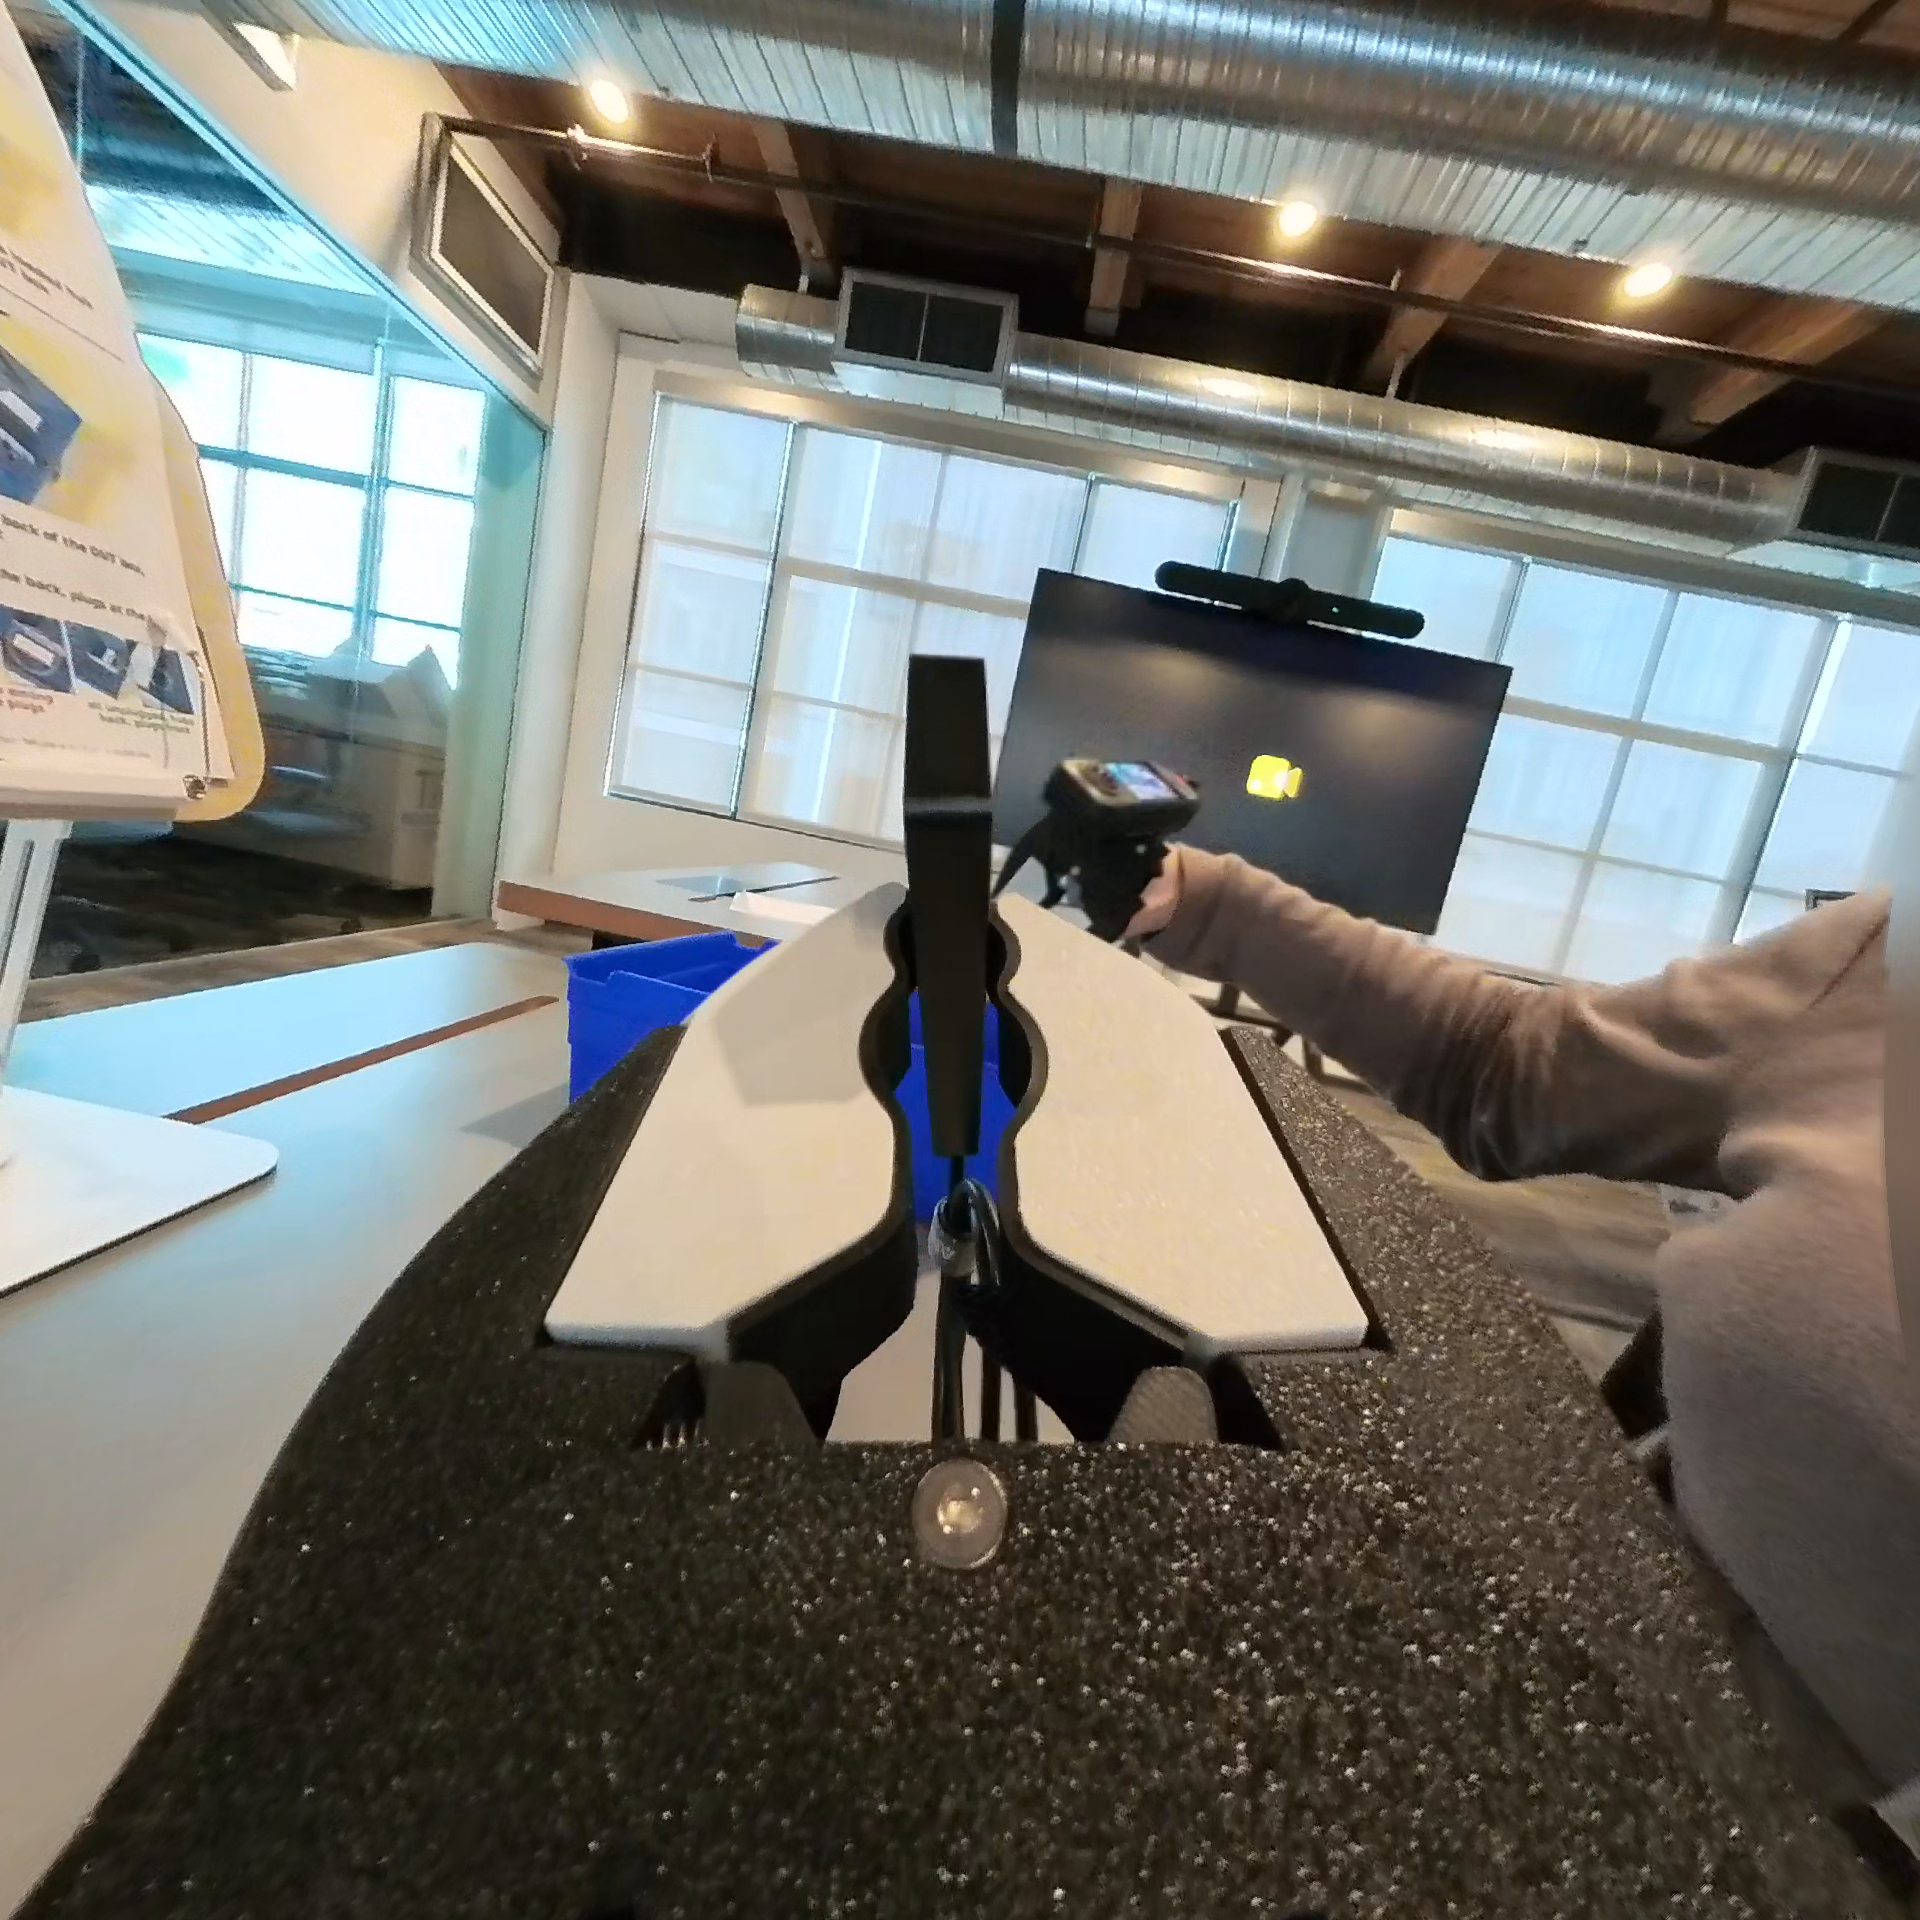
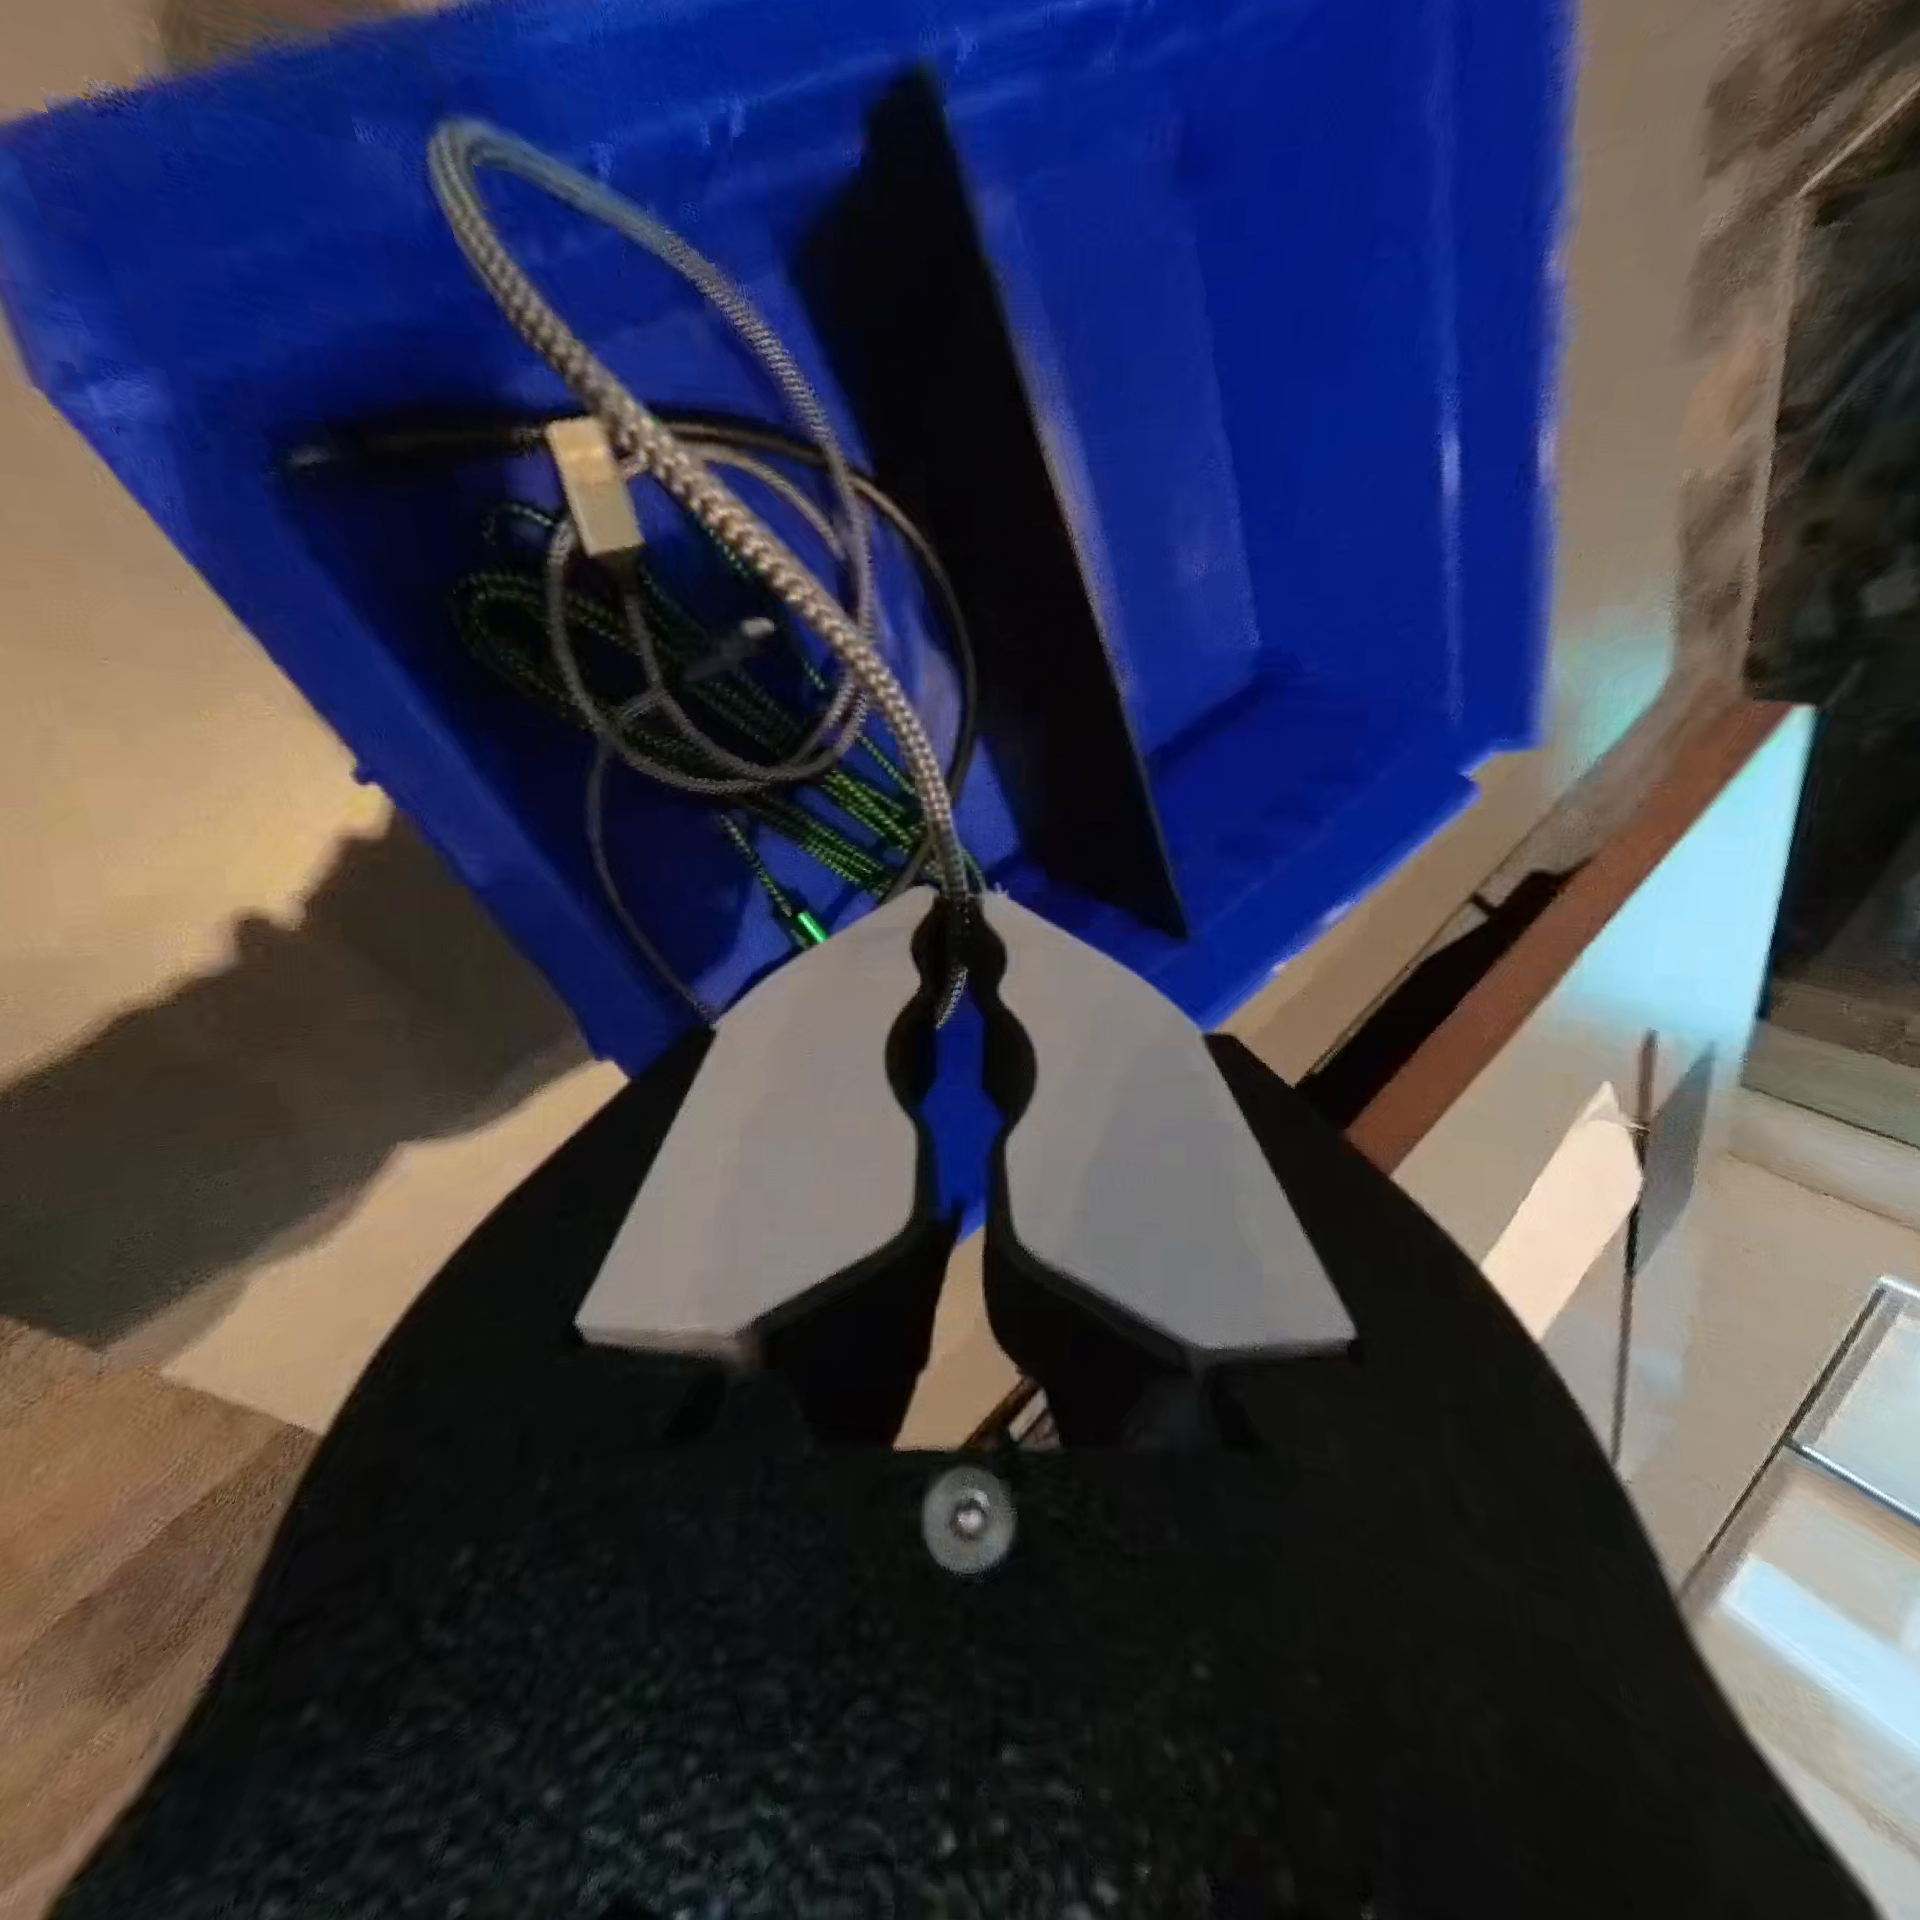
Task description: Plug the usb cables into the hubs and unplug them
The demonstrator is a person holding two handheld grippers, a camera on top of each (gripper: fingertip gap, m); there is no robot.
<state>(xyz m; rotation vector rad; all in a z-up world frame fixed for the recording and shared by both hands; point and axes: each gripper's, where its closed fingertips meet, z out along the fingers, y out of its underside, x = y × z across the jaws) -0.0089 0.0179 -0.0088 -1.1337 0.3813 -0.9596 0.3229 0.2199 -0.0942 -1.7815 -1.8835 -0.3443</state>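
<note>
My left gripper is shut on a black flat USB hub. It holds the hub upright above the table, and the hub's thin black cord hangs down between the jaws. My right gripper is shut on a grey braided USB cable. The cable loops up over a blue bin, and its silver plug hangs free. The right gripper also shows farther off in the left wrist view, held by a hand in a beige sleeve.
The blue bin holds several tangled cables, one of them green and black, and an upright black panel. A paper stand with a white base is at the left. The table's edge runs to the right of the bin. A dark screen stands behind. Some 40 cm of space lies between my two pairs of fingers.
</note>
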